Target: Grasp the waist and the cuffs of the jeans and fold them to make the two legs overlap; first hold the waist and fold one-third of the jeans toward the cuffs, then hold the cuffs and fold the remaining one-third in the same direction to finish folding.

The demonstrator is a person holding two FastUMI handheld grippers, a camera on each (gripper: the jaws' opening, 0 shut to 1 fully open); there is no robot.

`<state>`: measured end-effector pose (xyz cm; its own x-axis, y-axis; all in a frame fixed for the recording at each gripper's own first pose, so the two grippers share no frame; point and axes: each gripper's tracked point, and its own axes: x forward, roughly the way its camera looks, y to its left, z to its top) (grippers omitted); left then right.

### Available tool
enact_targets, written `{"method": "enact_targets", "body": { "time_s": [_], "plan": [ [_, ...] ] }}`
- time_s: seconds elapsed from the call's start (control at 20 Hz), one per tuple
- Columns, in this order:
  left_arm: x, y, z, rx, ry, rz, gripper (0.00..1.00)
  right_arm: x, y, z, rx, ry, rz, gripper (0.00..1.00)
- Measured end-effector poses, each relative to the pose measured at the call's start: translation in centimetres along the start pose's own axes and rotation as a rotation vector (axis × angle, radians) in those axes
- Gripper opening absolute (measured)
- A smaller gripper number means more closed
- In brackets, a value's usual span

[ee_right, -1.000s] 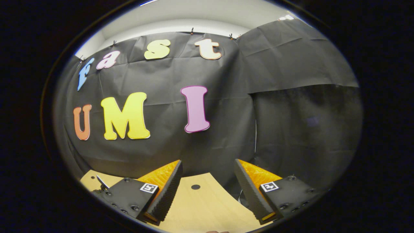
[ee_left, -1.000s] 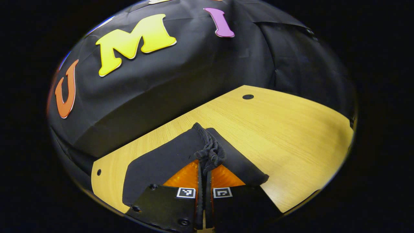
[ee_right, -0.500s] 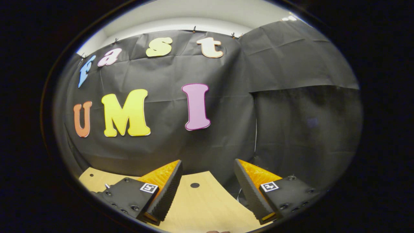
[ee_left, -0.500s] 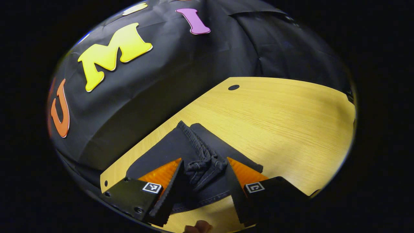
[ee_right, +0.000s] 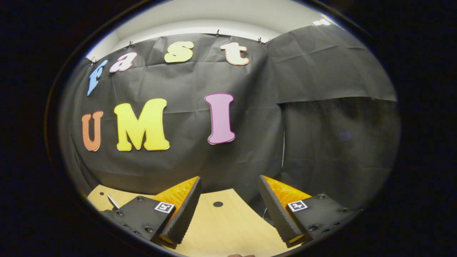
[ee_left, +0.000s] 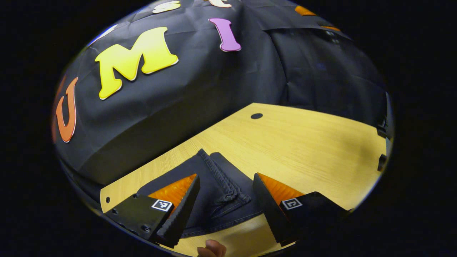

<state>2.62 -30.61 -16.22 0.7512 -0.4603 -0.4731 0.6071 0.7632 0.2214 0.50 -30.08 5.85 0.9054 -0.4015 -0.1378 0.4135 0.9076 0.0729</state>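
Jeans flat on the table, both tongs spread and holding nothing.

In the left gripper view the dark jeans point(ee_left: 217, 192) lie on the wooden table point(ee_left: 303, 150), a puckered seam between and beyond the fingers of the left tongs point(ee_left: 225, 207), which are apart from the cloth. In the right gripper view the right tongs point(ee_right: 228, 210) gape over bare table point(ee_right: 221, 228), facing the booth wall.

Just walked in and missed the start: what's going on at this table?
A person is folding dark jeans on a wooden table with two handheld grippers. The left gripper is open over the bunched fabric, which lies on the table between its fingers. The right gripper is open too, raised and holding nothing.
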Motion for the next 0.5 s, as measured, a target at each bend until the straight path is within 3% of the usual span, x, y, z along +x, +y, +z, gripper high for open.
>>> {"method": "enact_targets", "body": {
  "time_s": [0.5],
  "plan": [
    [-10.7,13.9,7.7,-0.179,-0.218,0.191,0.95,1.1,14.1,-1.0,-0.020,0.007,0.200,0.94]
  ]
}}
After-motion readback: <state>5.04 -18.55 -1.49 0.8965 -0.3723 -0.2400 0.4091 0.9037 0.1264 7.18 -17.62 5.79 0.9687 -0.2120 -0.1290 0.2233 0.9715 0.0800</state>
